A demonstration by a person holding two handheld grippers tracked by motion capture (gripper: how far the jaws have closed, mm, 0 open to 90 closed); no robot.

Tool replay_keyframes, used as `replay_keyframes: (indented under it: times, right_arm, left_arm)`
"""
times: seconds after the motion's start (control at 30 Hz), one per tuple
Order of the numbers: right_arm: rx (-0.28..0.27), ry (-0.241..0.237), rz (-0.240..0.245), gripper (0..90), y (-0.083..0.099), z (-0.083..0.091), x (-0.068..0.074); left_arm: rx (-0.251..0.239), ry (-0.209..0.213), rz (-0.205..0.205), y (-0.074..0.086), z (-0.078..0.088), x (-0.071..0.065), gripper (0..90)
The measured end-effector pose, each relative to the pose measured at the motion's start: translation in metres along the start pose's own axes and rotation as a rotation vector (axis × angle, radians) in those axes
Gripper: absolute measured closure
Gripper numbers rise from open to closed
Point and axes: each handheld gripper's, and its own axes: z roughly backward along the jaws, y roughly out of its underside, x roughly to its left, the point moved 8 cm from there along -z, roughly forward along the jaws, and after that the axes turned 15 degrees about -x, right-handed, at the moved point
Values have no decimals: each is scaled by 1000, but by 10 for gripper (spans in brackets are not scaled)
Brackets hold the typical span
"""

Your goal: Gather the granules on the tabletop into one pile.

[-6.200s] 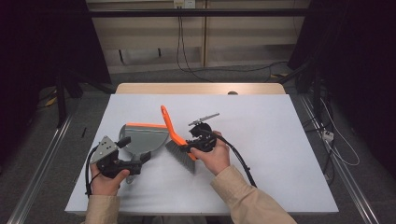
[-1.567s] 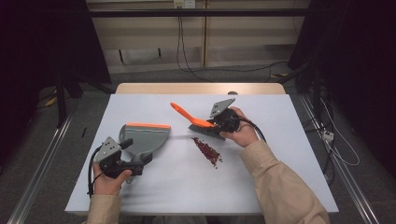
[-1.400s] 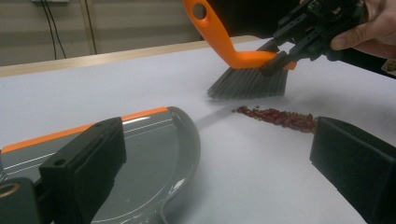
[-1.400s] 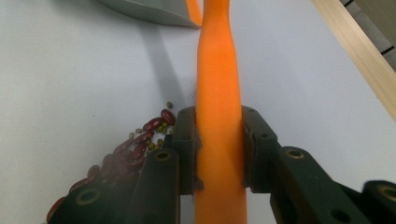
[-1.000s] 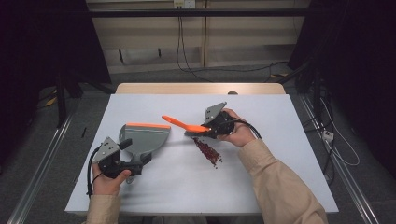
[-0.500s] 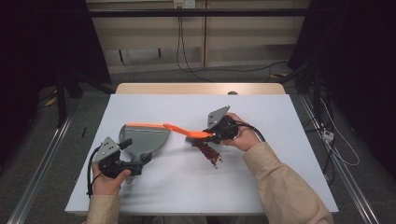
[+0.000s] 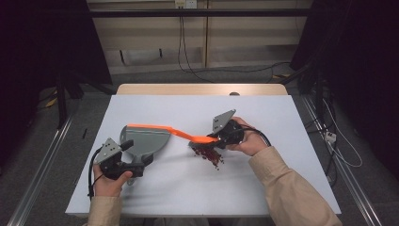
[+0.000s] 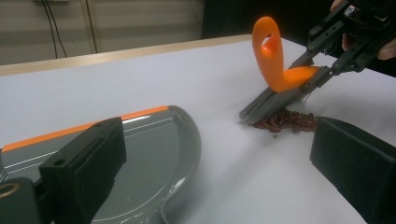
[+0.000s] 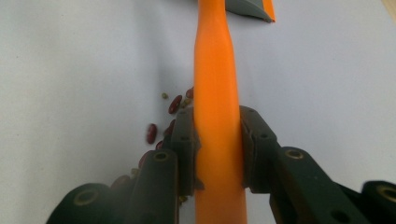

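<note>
White tabletop (image 7: 282, 188) with a pale wood strip along the far edge, dark room all round, cables hanging down the back wall and metal rails on the floor either side. Starting at the left: the left gripper (image 7: 123, 162) sits low on the table in the person's hand, and in its own view the two black jaws stand wide apart with nothing between them. Just in front of it lies the grey dustpan (image 7: 148, 140) with an orange lip, flat on the surface. Then the orange brush (image 7: 188, 136), handle reaching out over the dustpan, grey bristles down on the table right against a little pile of red beans (image 7: 210, 155), roughly mid-table. A few strays sit just off the pile in the right gripper view. Over on the right, the right gripper (image 7: 221, 138) is clamped tight on the brush handle, pads squeezing both sides.
</note>
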Motion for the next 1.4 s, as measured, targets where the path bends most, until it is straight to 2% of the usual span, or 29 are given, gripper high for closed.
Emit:
replay_keyframes:
  times: [0.1, 0.2, 0.3, 0.4, 0.53, 0.67, 0.77, 1.0, 1.13, 1.3, 1.4]
  right_arm:
    - [2, 24, -8, 713, 0, 3, -3]
    - [-5, 58, -51, 712, 1, 8, -6]
    - [-30, 104, -136, 713, 2, 18, -10]
    - [-45, 178, -230, 713, 4, 31, -15]
    - [-82, 257, -383, 714, 5, 50, -18]
    - [-72, 329, -431, 714, 8, 67, -15]
    - [-65, 359, -455, 713, 12, 77, -11]
    - [-71, 396, -535, 714, 27, 94, 0]
    - [-53, 414, -573, 714, 36, 101, 8]
    - [-46, 431, -600, 714, 42, 106, 13]
    - [-39, 444, -591, 714, 42, 108, 14]
  left_arm:
    - [1, -3, 2, 0, 0, 1, 36]
    - [0, -1, 1, -1, 1, 1, 35]
    - [4, -3, 1, -1, 1, 1, 35]
    - [11, -7, 4, 0, 1, 1, 35]
    - [25, -11, 5, 2, 1, 2, 35]
    - [50, -18, 9, 5, 1, 2, 36]
    - [53, -18, 11, 5, 1, 2, 36]
    - [65, -21, 14, 7, 2, 1, 36]
    - [75, -26, 18, 8, 3, 1, 36]
    - [83, -37, 23, 9, 3, 2, 36]
    - [89, -42, 34, 11, 3, 1, 37]
